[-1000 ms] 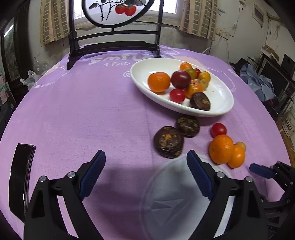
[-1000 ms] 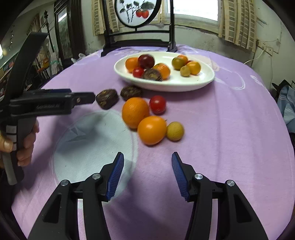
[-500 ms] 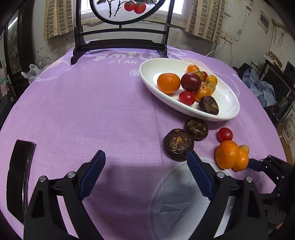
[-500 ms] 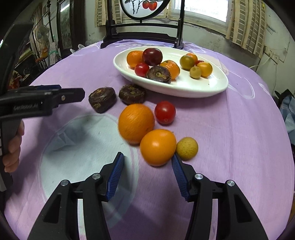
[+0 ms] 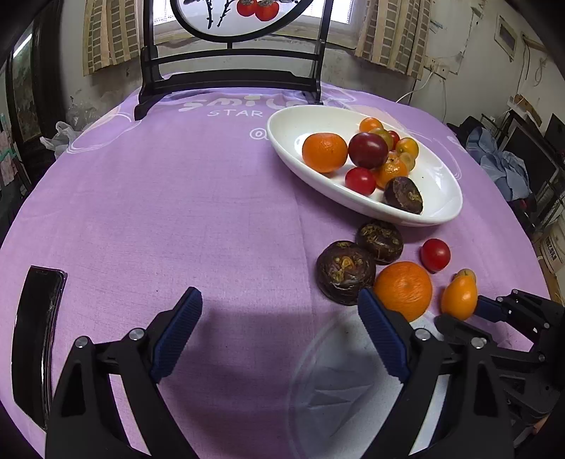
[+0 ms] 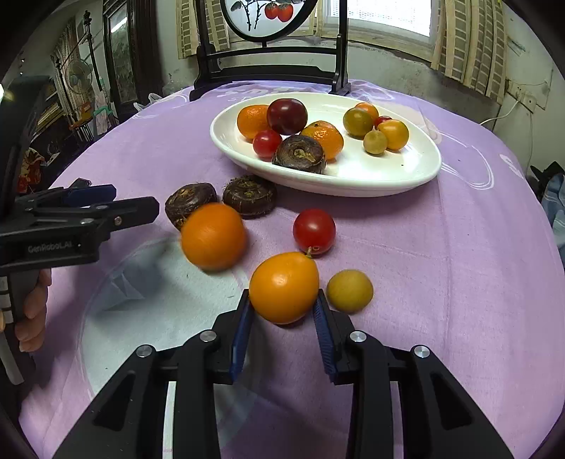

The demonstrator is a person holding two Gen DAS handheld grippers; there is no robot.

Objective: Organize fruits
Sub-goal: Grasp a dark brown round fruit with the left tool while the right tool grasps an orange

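**Gripper closes on a small orange fruit**

The right gripper [image 6: 282, 310] is closing, its blue pads flanking a small orange fruit [image 6: 283, 287] on the purple tablecloth [image 6: 441, 264] near its front edge. The left gripper [image 5: 279, 332] hangs spread wide, empty. A white dish [image 6: 406, 173] of fruit sits toward the far edge.

Daylit window [image 6: 388, 16] with checked curtains [image 6: 466, 46] behind a dark wooden screen stand [image 5: 229, 81].
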